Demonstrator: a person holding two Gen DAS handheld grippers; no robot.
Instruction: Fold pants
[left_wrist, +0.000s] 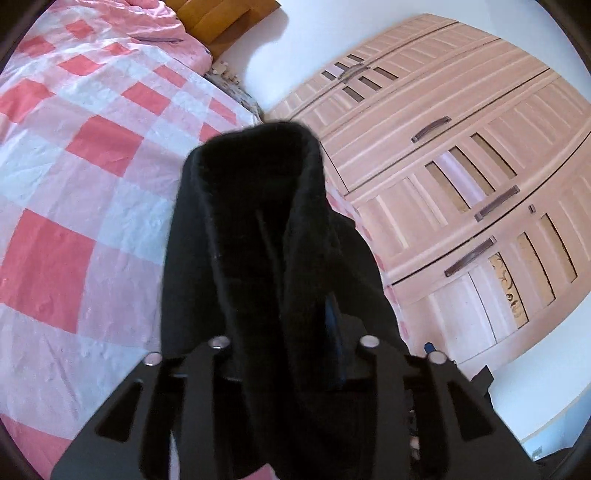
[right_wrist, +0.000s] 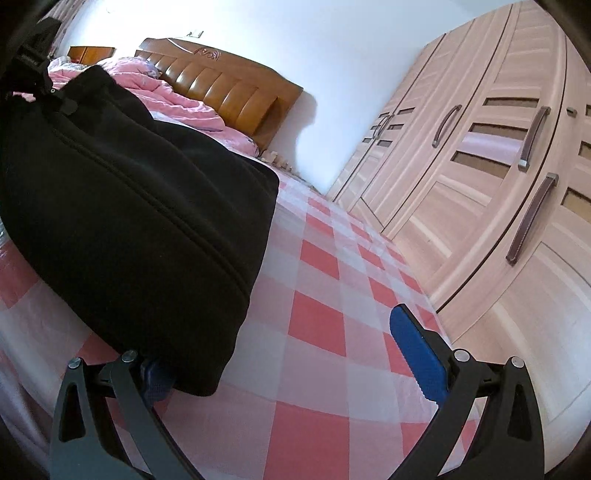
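Bright daylight, strong fisheye edge distortion

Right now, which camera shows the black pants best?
The right wrist view: the pants lie folded on the checked bedspread, their outline and seam visible. The left wrist view shows only a dark bunch of fabric draped over the left gripper, hiding its fingers.

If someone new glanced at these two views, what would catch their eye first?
The black pants dominate, draped between the left gripper fingers and lying heaped on the pink checked bedspread beside the open right gripper. Behind stand the pale wooden wardrobe and the brown headboard.
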